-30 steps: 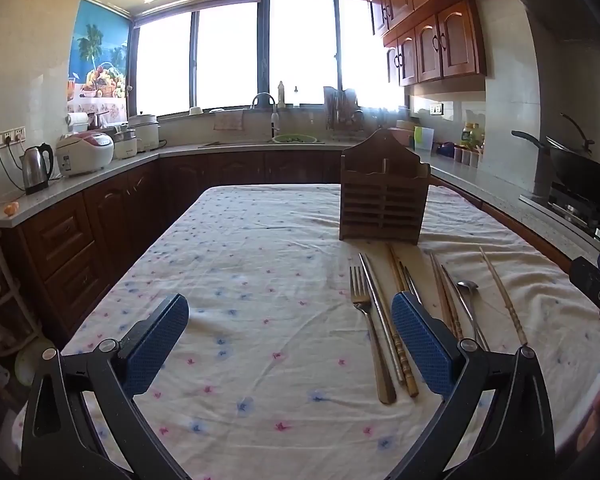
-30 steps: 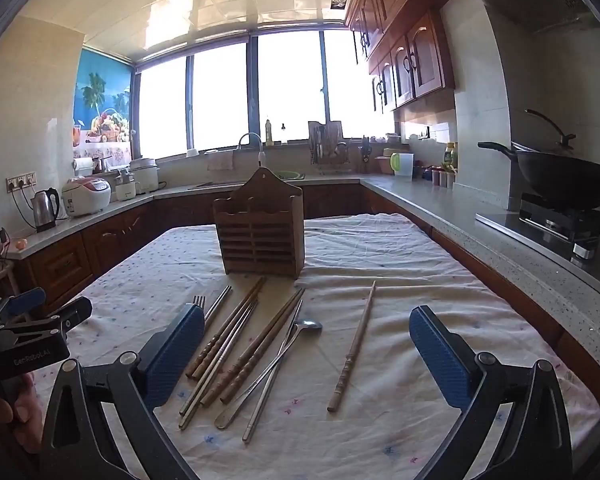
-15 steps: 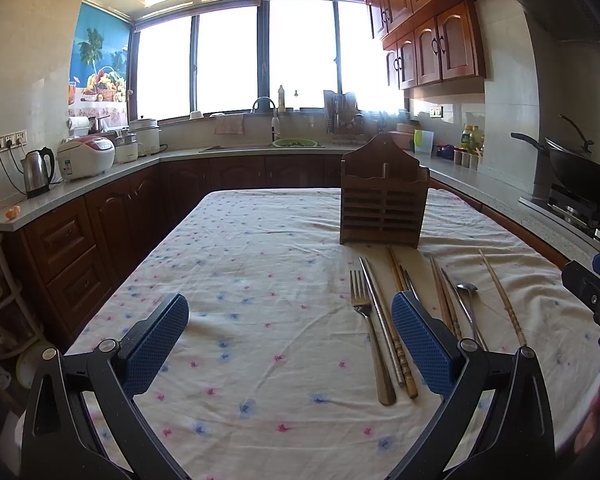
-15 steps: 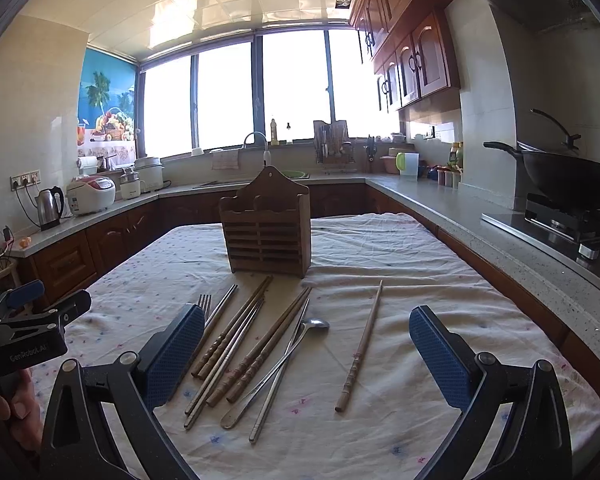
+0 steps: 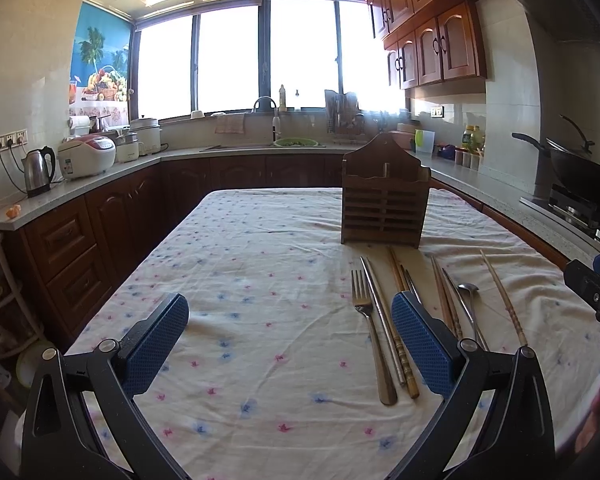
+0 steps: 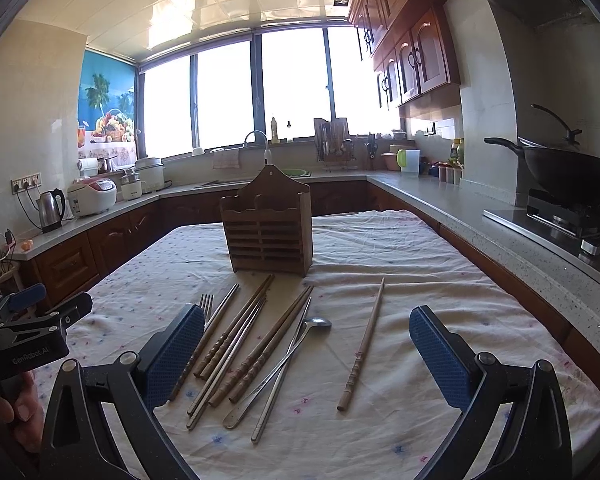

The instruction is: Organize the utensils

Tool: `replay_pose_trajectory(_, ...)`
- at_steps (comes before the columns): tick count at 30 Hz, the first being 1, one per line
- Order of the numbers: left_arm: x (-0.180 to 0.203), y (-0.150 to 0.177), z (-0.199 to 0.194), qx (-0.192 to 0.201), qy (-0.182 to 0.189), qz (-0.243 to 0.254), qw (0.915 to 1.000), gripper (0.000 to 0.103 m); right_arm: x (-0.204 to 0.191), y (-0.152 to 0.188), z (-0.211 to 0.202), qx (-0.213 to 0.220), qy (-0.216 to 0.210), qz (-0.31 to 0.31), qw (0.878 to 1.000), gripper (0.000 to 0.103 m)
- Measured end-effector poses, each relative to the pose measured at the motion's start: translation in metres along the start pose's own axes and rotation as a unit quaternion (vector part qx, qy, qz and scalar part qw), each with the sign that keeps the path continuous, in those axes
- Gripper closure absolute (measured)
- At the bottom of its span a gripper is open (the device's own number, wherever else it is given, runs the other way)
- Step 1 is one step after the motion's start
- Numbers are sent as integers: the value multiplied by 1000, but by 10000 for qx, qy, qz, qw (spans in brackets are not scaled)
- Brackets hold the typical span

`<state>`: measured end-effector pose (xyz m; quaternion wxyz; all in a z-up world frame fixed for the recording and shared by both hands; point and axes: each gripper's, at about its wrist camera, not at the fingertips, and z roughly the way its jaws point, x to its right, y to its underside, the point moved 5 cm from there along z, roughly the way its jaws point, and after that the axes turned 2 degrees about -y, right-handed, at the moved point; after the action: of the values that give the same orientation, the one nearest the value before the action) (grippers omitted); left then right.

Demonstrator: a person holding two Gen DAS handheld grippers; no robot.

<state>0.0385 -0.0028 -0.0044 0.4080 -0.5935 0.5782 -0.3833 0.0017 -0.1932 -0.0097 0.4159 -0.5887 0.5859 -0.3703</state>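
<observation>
A wooden utensil holder [image 5: 384,208] [image 6: 269,232] stands upright on the table. In front of it lie a fork [image 5: 368,328] [image 6: 205,305], a metal spoon [image 5: 469,300] [image 6: 284,360], several wooden and metal chopsticks [image 6: 240,344] [image 5: 396,328], and one lone wooden chopstick [image 6: 363,344] [image 5: 503,300] to the right. My left gripper [image 5: 290,340] is open and empty, just left of the utensils. My right gripper [image 6: 306,354] is open and empty, low above the utensils.
The table wears a white flowered cloth [image 5: 260,264]. Dark wood counters run round the room, with a kettle [image 5: 38,170] and rice cooker [image 5: 86,156] at left, a sink [image 5: 266,142] at the back, and a wok on a stove [image 6: 568,176] at right.
Both grippers have tilted and shifted slightly; the utensils and holder have not moved. Both stay open.
</observation>
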Motion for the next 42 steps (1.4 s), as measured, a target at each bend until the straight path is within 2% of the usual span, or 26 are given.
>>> replay_pose_trajectory(28, -1, 2, 8, -83, 61, -36, 9999, 0, -3, 2, 2, -38, -49, 52, 10000, 0)
replay_pose_trajectory(38, 6, 4, 22, -399, 287, -12, 9988, 0, 4, 2, 6, -205, -202, 363, 9989, 0)
replay_pose_trajectory(42, 8, 0, 36, -662, 459, -53, 9967, 0, 8, -1, 13, -350, -329, 525, 9975, 0)
